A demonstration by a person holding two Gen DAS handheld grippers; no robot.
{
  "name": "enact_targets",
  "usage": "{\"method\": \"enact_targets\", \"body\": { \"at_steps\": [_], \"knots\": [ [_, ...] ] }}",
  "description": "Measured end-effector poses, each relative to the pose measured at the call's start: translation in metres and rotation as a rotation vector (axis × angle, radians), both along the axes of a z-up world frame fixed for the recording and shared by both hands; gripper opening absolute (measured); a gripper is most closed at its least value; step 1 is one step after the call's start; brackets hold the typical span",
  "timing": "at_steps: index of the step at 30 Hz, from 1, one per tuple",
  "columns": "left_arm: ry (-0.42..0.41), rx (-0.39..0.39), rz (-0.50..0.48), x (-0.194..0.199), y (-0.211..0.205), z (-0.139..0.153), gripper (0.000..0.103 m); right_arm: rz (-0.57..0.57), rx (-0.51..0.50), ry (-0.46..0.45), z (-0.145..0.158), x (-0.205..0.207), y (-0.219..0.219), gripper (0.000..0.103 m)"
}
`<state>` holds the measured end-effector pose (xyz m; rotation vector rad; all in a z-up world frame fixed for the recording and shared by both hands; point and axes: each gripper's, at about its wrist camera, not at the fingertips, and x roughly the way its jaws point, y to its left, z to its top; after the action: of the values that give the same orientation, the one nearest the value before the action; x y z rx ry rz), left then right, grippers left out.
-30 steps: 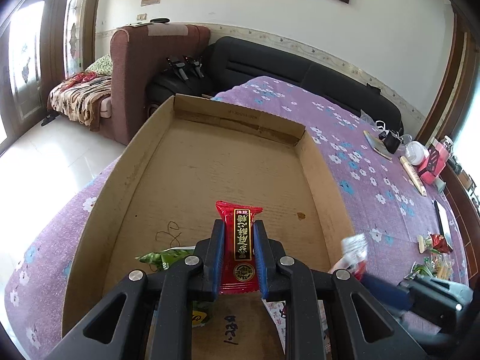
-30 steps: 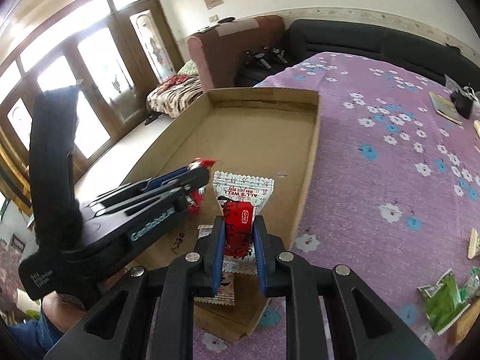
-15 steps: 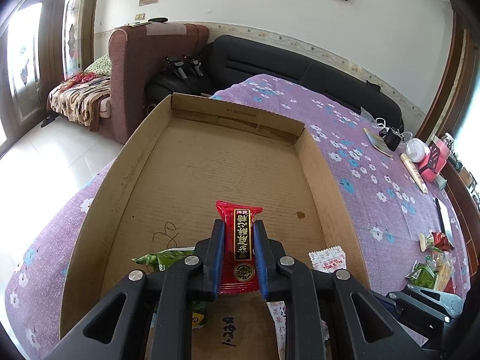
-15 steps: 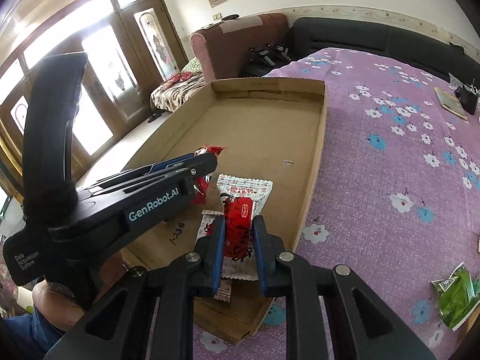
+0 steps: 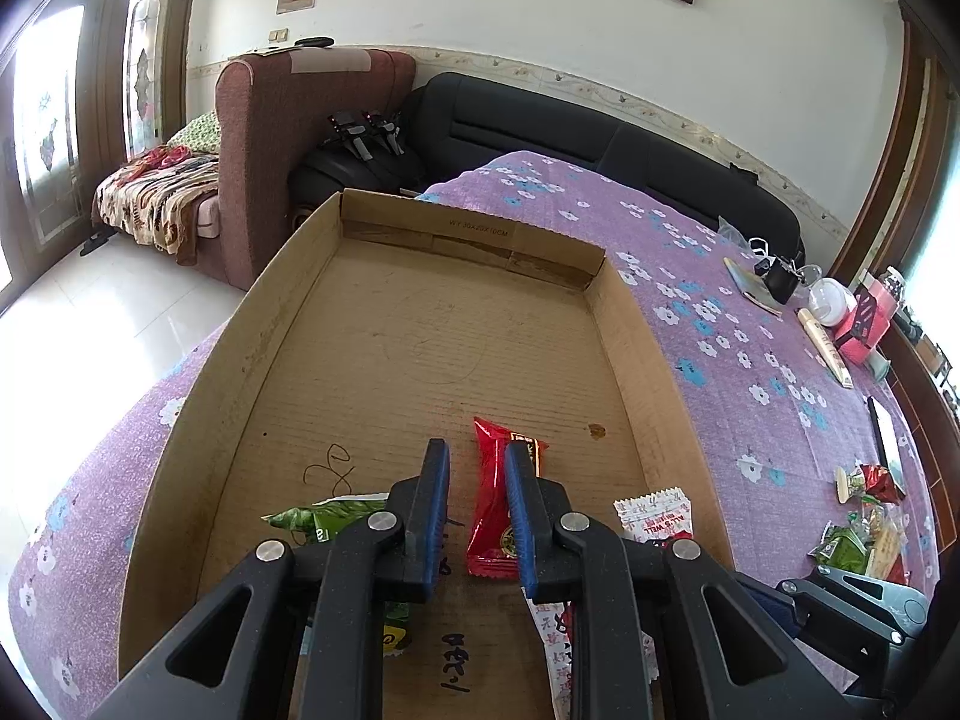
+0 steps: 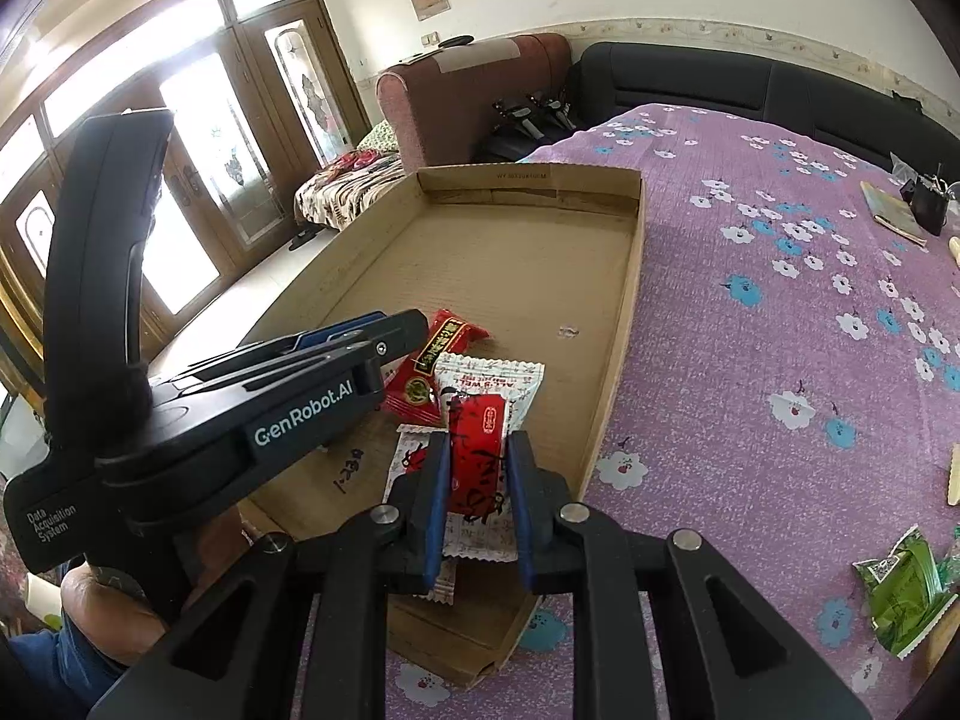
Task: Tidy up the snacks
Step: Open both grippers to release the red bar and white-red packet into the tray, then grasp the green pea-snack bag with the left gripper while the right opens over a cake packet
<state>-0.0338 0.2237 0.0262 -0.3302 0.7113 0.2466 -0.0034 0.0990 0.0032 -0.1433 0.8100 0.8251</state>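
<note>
A shallow cardboard box lies on a purple flowered cloth. My left gripper is open over its near end; a red snack packet lies loose on the box floor between the fingers. My right gripper is open too, and a white-and-red snack packet lies in the box between its fingers, beside the red packet. A green packet lies under the left fingers.
More snack packets lie on the cloth at the right, with a green one near the right gripper. Boxes and small items stand at the far right. A black sofa and a brown armchair stand behind.
Both grippers have opened. The red packet and the white-and-red packet have dropped from the fingers onto the box floor.
</note>
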Motion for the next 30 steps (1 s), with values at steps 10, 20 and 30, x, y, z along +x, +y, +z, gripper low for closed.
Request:
{"method": "enact_targets", "body": {
  "at_steps": [10,20,30],
  "knots": [
    [-0.006,0.0,0.001,-0.002,0.001,0.001,0.026,0.004,0.009,-0.007,0.002,-0.002,-0.001,0.019],
    [-0.02,0.0,-0.001,-0.003,0.0,0.003,0.032,-0.014,0.046,0.009,0.013,-0.001,-0.009,0.019],
    [-0.092,0.044,-0.012,-0.014,-0.009,0.015,0.032,-0.14,0.124,0.014,0.045,-0.009,-0.086,0.027]
  ]
}}
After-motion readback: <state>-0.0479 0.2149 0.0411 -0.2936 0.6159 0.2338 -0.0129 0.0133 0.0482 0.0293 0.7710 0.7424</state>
